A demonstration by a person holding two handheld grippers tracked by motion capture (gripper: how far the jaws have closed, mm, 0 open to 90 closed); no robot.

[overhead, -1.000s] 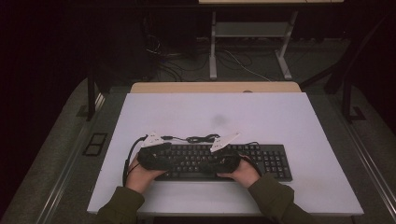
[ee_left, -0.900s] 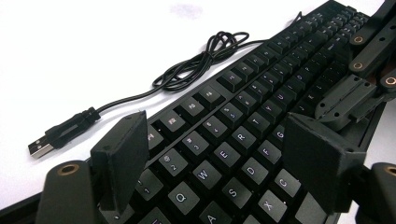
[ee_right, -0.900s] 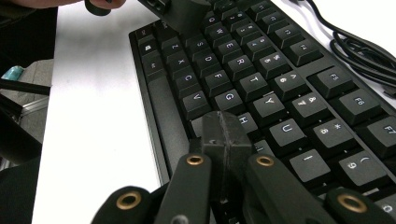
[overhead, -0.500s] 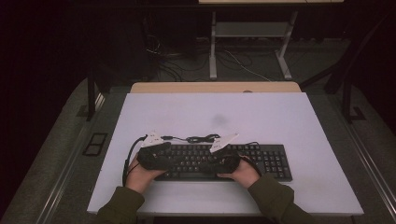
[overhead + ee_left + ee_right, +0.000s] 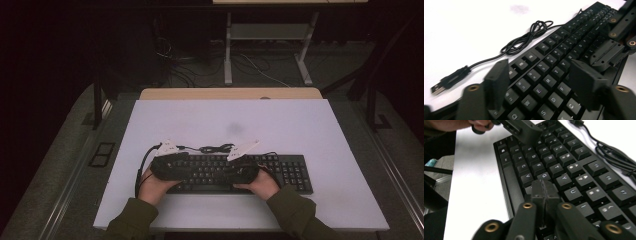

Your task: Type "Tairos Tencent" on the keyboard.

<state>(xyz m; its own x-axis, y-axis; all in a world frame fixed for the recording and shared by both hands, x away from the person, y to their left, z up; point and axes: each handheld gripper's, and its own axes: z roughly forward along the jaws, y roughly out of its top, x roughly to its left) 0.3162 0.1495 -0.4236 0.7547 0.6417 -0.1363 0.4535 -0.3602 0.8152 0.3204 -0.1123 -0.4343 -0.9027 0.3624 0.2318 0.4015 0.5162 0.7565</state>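
A black keyboard (image 5: 290, 172) lies on the white table (image 5: 225, 120) near its front edge. Its thin black cable (image 5: 529, 37) is bundled just behind it and ends in a USB plug (image 5: 449, 80) lying on the table. Both hands hold their grippers low over the keys, pointing at each other. My left gripper (image 5: 541, 82) stands open above the letter keys with nothing between its fingers (image 5: 496, 82). My right gripper (image 5: 544, 186) is shut and empty, its tips just over the G and H keys. Each gripper view shows the other gripper farther off, the right gripper (image 5: 614, 50) and the left gripper (image 5: 521, 130).
Bare white tabletop stretches behind and to both sides of the keyboard. A wooden board edge (image 5: 230, 93) runs along the table's far side. Beyond it, a desk frame (image 5: 265, 40) and loose cables (image 5: 185, 70) sit on the dark floor.
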